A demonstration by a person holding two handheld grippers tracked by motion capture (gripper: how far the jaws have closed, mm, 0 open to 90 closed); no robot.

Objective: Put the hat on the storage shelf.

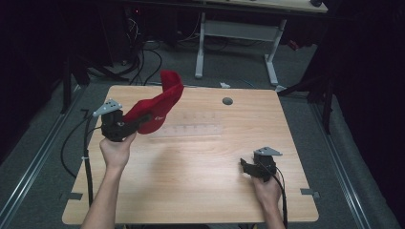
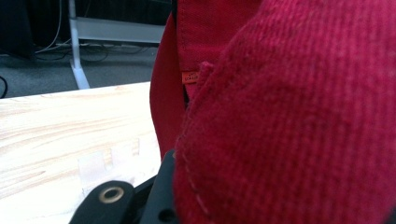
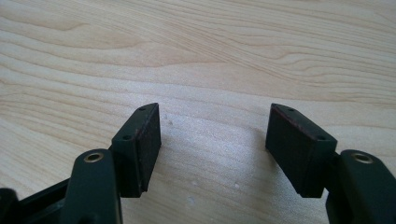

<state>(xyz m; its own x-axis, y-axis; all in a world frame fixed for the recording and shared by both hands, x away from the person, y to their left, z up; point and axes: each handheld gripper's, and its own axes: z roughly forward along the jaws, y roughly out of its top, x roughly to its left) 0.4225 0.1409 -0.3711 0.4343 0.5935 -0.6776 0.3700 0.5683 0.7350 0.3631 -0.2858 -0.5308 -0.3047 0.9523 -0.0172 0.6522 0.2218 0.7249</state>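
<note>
A red cap [image 1: 160,102] hangs above the left part of the wooden table [image 1: 200,162], its brim turned upward. My left gripper [image 1: 138,121] is shut on the cap's lower edge, and a hand holds it from below. In the left gripper view the red fabric [image 2: 289,121] covers most of the jaws, and a small orange tag [image 2: 189,77] shows on it. My right gripper [image 1: 244,166] rests low over the table's right front. In the right gripper view it [image 3: 215,121] stands open, with bare wood between its pads.
A clear plastic rack [image 1: 193,129] lies on the table's middle, just right of the cap, and shows again [image 2: 100,165] in the left gripper view. A round grey grommet [image 1: 227,101] sits near the far edge. A white desk frame [image 1: 236,31] stands behind the table.
</note>
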